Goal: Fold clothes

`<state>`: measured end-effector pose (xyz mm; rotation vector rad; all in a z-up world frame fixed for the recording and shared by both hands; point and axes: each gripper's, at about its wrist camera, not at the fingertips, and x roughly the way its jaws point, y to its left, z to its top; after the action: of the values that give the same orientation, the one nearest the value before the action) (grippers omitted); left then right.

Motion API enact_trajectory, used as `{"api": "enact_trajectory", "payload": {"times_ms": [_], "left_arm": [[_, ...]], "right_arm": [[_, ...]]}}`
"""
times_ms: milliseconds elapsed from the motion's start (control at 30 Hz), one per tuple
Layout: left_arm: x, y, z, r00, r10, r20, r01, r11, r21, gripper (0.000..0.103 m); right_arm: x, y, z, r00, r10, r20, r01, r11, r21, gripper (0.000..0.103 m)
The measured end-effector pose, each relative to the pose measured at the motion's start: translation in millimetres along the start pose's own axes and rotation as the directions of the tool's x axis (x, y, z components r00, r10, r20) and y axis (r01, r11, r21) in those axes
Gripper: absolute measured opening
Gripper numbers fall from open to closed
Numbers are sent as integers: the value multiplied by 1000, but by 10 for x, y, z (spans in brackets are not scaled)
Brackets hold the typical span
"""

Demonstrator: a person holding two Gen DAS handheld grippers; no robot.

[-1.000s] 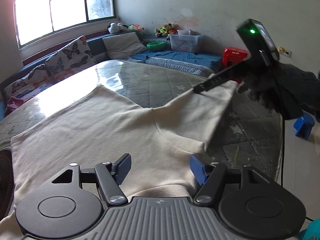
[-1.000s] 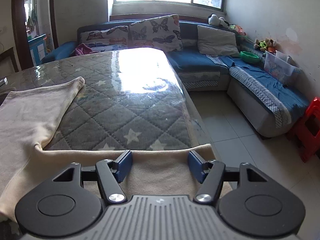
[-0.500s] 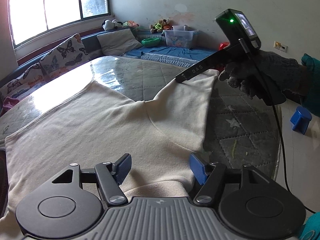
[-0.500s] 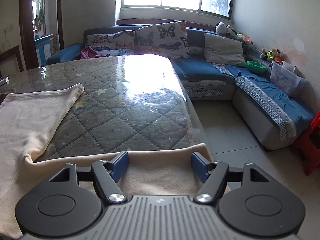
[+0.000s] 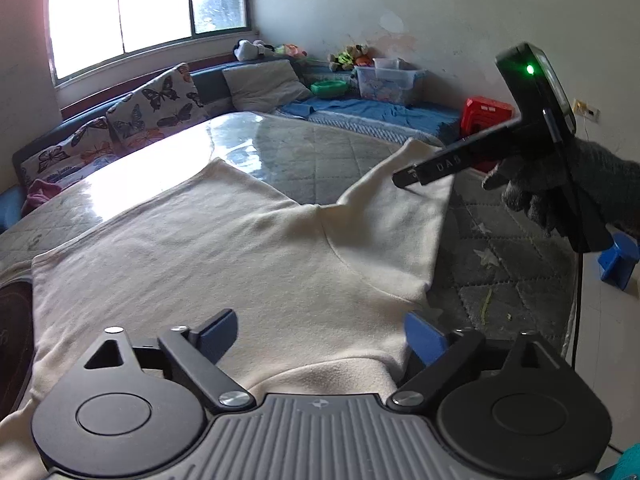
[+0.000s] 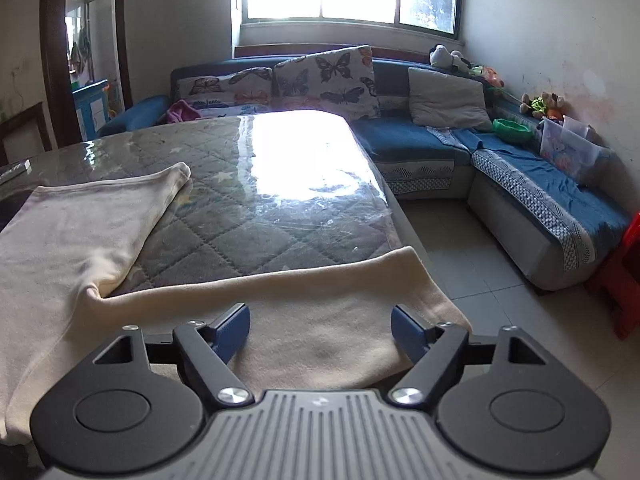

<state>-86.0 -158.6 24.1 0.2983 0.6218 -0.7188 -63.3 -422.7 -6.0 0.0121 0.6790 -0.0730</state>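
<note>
A cream garment [image 5: 240,264] lies spread on the quilted grey table [image 5: 340,152]. My left gripper [image 5: 320,320] hovers over its near part; the jaws are opening wide, with cloth below the blue pads [image 5: 218,332] and nothing pinched. In the left wrist view a gloved hand [image 5: 560,188] holds my right gripper [image 5: 406,178] above the outstretched sleeve [image 5: 400,216]. In the right wrist view my right gripper [image 6: 320,316] is also opening over the sleeve end [image 6: 300,292], which rests flat at the table's corner, with no cloth between the pads. A second sleeve [image 6: 120,200] lies at the left.
The table edge [image 6: 416,240] drops to a tiled floor [image 6: 480,272] on the right. A blue sofa [image 6: 420,140] with butterfly cushions wraps the far side. A red stool [image 5: 486,114] and a blue stool [image 5: 618,258] stand on the floor. A dark object [image 5: 12,320] sits at the left edge.
Both grippers' jaws stand wider apart than before. The right gripper swung a little left over the sleeve and came back; the sleeve end now lies flat beneath it.
</note>
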Motion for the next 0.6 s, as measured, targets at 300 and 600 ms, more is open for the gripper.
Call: {"api": "enact_trajectory", "payload": {"times_ms": [300,600], "left_arm": [[-318,368,-150,989,144,43,-136,979,-152,103],[-370,533,-328,954,296,-38,-298,933,-201,102]], "right_arm": [[15,111,-105,1000,1,3,-1,999,-33,103],[35,68,-119,1000,22,-7,-22,1000,-5,103]]}}
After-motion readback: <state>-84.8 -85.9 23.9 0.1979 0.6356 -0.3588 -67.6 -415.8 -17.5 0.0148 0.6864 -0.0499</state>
